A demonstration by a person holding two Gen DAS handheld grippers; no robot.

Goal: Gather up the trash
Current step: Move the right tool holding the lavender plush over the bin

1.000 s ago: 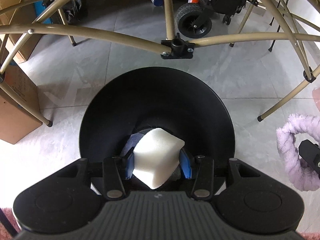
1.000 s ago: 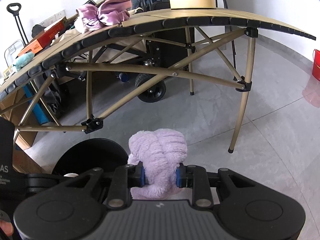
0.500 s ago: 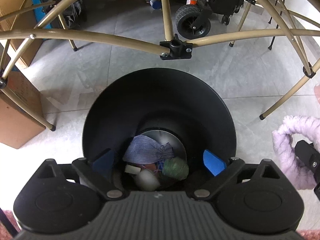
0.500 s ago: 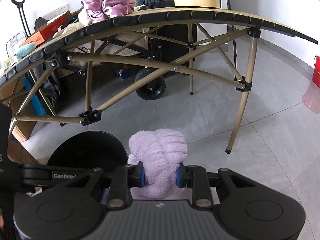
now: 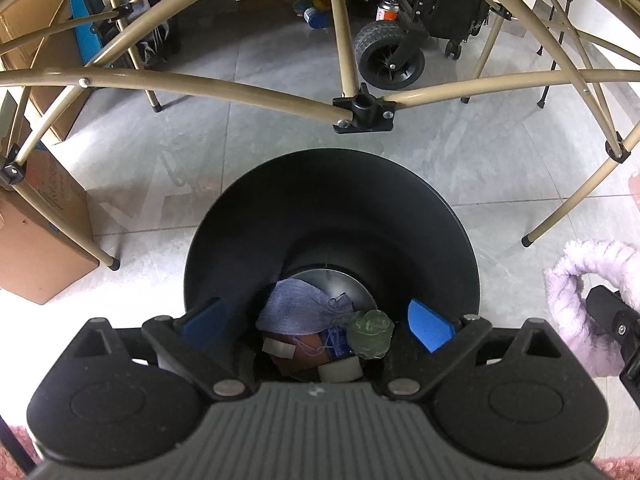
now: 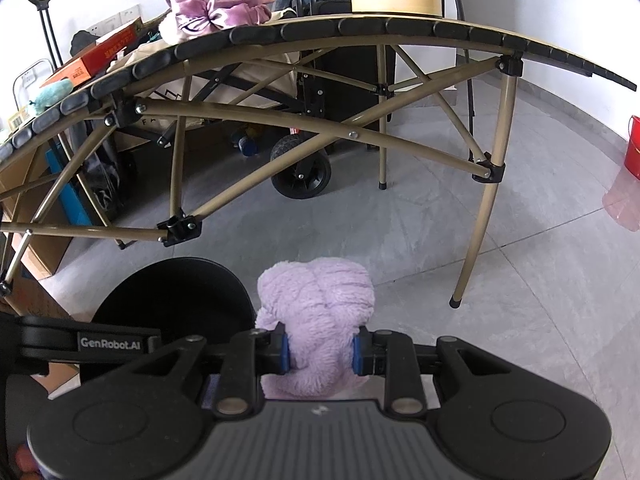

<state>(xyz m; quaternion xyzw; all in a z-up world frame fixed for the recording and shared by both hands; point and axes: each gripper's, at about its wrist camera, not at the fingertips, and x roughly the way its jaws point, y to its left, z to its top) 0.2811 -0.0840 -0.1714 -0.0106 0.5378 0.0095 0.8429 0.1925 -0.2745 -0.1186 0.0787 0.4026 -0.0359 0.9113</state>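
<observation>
The left gripper [image 5: 316, 322] hangs over the bin [image 5: 332, 184] with its jaws spread wide and nothing between them; a blue cloth [image 5: 298, 308], a green lump [image 5: 370, 332] and white scraps already lie inside. The right gripper [image 6: 320, 350] is clamped on a lilac plush [image 6: 318, 300] just beside the bin (seemingly next to go in), and more clutter sits on the table [image 6: 360, 26]

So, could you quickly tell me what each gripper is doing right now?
Left gripper: open, empty, above the black bin.
Right gripper: shut on the fluffy lilac item.
</observation>
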